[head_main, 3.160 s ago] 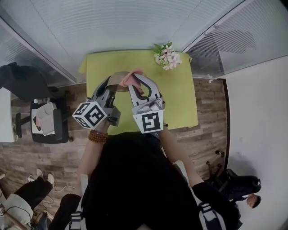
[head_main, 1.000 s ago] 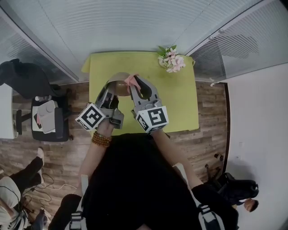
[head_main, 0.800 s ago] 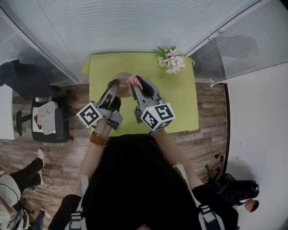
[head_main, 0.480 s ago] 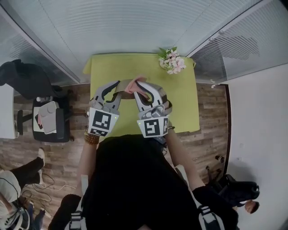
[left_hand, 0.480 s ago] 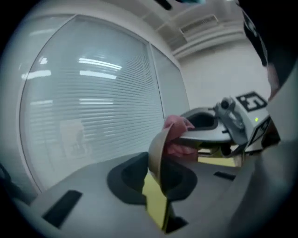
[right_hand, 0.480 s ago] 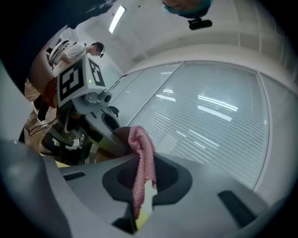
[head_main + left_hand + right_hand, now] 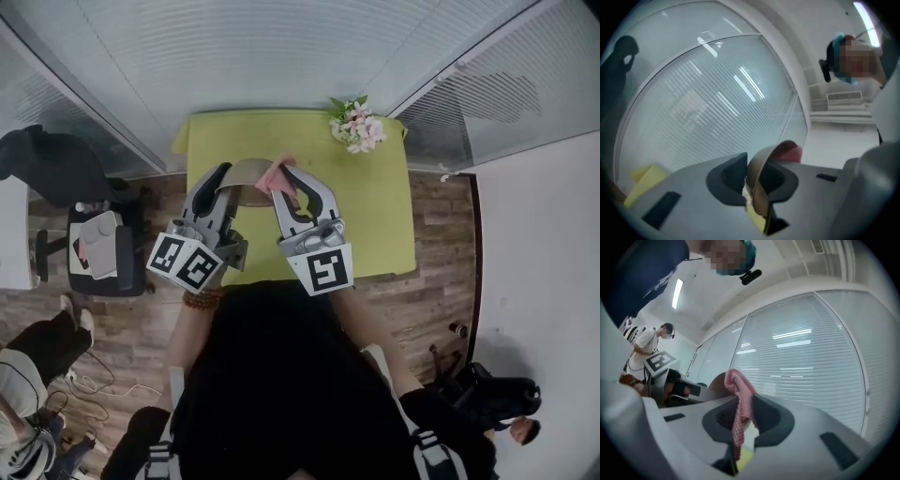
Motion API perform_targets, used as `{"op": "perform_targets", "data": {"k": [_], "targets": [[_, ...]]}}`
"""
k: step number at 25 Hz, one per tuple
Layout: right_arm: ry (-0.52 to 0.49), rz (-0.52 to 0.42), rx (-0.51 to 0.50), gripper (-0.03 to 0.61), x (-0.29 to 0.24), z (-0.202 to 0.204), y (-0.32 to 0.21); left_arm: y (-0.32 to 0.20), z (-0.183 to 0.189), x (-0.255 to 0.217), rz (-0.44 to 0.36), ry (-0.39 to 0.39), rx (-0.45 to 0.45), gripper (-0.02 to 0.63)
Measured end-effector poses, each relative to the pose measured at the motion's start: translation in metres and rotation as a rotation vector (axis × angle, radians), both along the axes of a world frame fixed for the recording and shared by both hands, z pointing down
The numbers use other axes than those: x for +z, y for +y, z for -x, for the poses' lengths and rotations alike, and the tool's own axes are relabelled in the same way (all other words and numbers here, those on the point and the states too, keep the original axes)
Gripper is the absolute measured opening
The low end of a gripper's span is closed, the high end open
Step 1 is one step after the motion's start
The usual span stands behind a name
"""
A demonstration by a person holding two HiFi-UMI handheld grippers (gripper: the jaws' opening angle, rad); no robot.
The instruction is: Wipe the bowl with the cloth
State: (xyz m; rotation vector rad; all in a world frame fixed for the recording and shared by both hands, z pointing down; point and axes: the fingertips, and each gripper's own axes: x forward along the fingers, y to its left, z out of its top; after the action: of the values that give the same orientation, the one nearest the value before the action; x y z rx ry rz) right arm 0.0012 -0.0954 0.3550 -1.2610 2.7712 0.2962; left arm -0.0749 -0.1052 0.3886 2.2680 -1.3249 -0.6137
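Note:
A brown bowl (image 7: 248, 172) hangs above the green table (image 7: 375, 225), with the left gripper (image 7: 228, 176) shut on its rim. In the left gripper view the bowl's rim (image 7: 757, 174) stands edge-on between the pads of the left gripper (image 7: 751, 185), whose jaws have just been closing on it. The right gripper (image 7: 284, 178) is shut on a pink cloth (image 7: 277, 175) that touches the bowl's right side. Its jaws have just eased slightly wider. In the right gripper view the cloth (image 7: 740, 411) hangs pinched in the right gripper (image 7: 739, 430), with the bowl (image 7: 717, 379) behind it.
A bunch of flowers (image 7: 354, 122) stands at the table's far right corner. Glass walls with blinds run behind the table. A black chair (image 7: 56, 164) and a stool with papers (image 7: 98, 248) stand to the left, and a person (image 7: 28, 375) is at the lower left.
Both grippers have risen with the bowl and the cloth. The left gripper rolled, and its jaws, spread wide half a second ago, have narrowed onto the bowl's rim.

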Motion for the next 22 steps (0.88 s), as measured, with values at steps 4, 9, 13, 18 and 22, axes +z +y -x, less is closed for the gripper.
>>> {"op": "perform_targets", "data": {"k": [4, 9, 13, 18, 22], "targets": [[-0.043, 0.148, -0.057, 0.049, 0.021, 0.004, -0.008, -0.004, 0.013, 0.022, 0.101, 0.236, -0.066, 0.052], [-0.159, 0.484, -0.146, 0.058, 0.062, 0.012, -0.011, -0.005, 0.033, 0.034, 0.129, 0.235, -0.192, 0.055], [-0.25, 0.627, -0.3, 0.029, 0.069, 0.015, 0.004, -0.011, 0.045, 0.032, 0.12, 0.118, -0.23, 0.048], [-0.271, 0.568, -0.249, 0.026, 0.064, -0.021, -0.006, -0.027, 0.058, 0.072, 0.283, 0.101, -0.196, 0.028], [-0.321, 0.579, -0.108, 0.026, 0.072, -0.067, -0.025, -0.034, 0.052, 0.125, 0.436, 0.083, -0.112, 0.029]]}}
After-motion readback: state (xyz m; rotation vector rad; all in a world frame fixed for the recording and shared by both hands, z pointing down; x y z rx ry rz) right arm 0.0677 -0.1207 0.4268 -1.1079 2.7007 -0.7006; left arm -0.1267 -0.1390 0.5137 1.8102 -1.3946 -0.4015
